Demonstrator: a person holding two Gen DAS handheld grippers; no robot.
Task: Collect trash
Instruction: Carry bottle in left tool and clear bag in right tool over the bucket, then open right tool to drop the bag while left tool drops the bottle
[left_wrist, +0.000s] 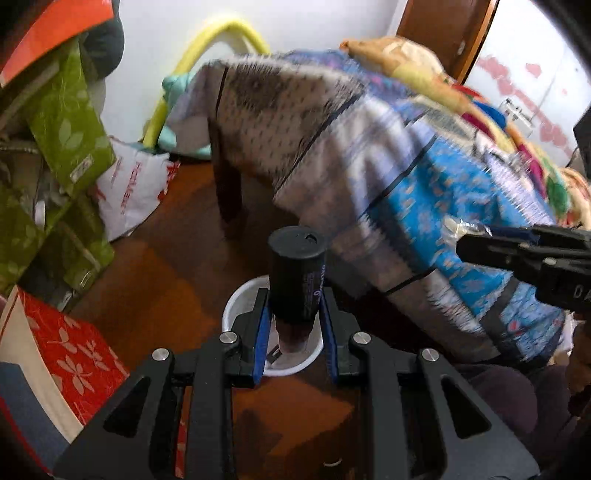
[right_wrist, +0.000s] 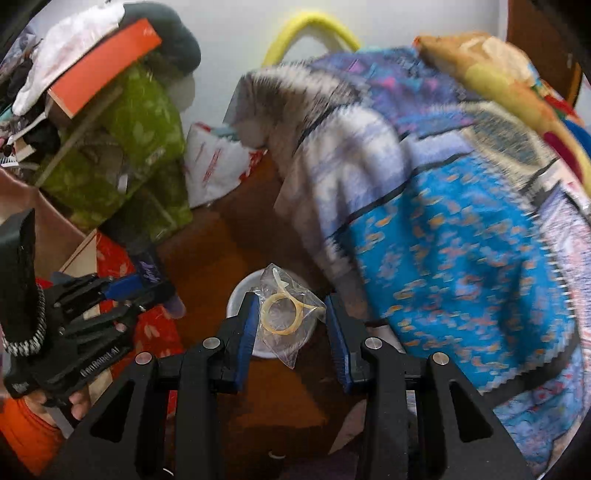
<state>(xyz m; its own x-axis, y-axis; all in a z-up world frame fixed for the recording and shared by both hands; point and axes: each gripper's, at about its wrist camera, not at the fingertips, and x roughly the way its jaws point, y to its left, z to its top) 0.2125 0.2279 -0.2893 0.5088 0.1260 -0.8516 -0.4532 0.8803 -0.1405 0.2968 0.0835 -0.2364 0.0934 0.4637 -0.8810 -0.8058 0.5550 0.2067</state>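
Note:
In the left wrist view my left gripper (left_wrist: 294, 295) is shut on a dark cylindrical bottle (left_wrist: 297, 273) with a black cap, held upright between the blue pads. Right under it a small white bin (left_wrist: 236, 306) stands on the wooden floor. My right gripper (right_wrist: 292, 299) is shut on a clear plastic bag (right_wrist: 284, 314) with a yellowish ring inside, hanging over the same white bin (right_wrist: 240, 291). Each gripper shows in the other's view: the right gripper (left_wrist: 465, 247) at the right edge with the plastic bag (left_wrist: 461, 225), the left gripper (right_wrist: 144, 286) at the left with the bottle (right_wrist: 151, 271).
A patterned blue and grey blanket (left_wrist: 424, 177) hangs off a bed to the right of the bin. Green boxes (left_wrist: 70, 140), a red floral box (left_wrist: 74, 362) and a white plastic bag (left_wrist: 133, 188) crowd the left. A yellow hoop (left_wrist: 221, 33) leans on the wall.

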